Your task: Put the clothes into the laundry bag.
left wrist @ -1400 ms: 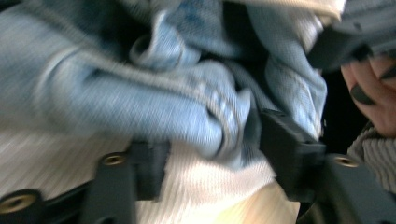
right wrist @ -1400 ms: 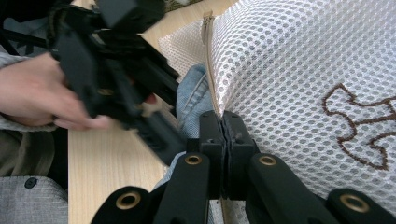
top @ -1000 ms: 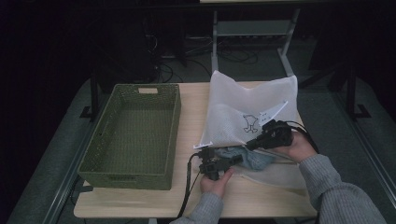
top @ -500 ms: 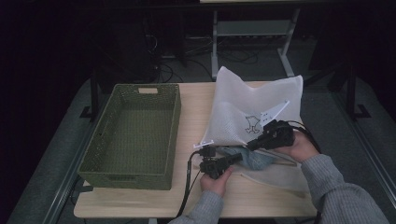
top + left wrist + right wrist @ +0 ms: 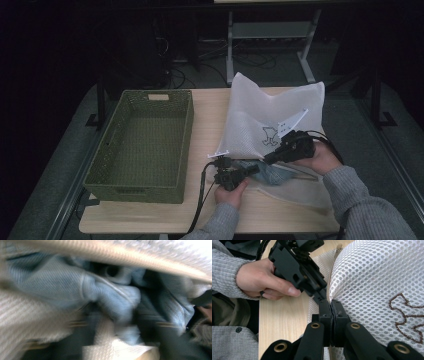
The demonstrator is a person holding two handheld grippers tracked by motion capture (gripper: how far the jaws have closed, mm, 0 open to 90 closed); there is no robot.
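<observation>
Mesh bag (image 5: 265, 117) lifted higher, right gripper (image 5: 331, 305) clamped on its edge, left gripper (image 5: 250, 171) in blue cloth (image 5: 110, 297), grip unclear, basket (image 5: 107, 150) well apart.

A white honeycomb-mesh bag (image 5: 272, 115) with brown stitching holds blue denim (image 5: 110, 297), beside an olive-green woven basket (image 5: 145, 140).

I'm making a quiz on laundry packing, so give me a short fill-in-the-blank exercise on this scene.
1. The right gripper is pinching the edge of the white ____ bag.
2. The garment at the bag's opening is ____ in colour.
3. The green basket sits to the ____ of the bag in the high view.

Missing words: mesh; blue; left
</observation>
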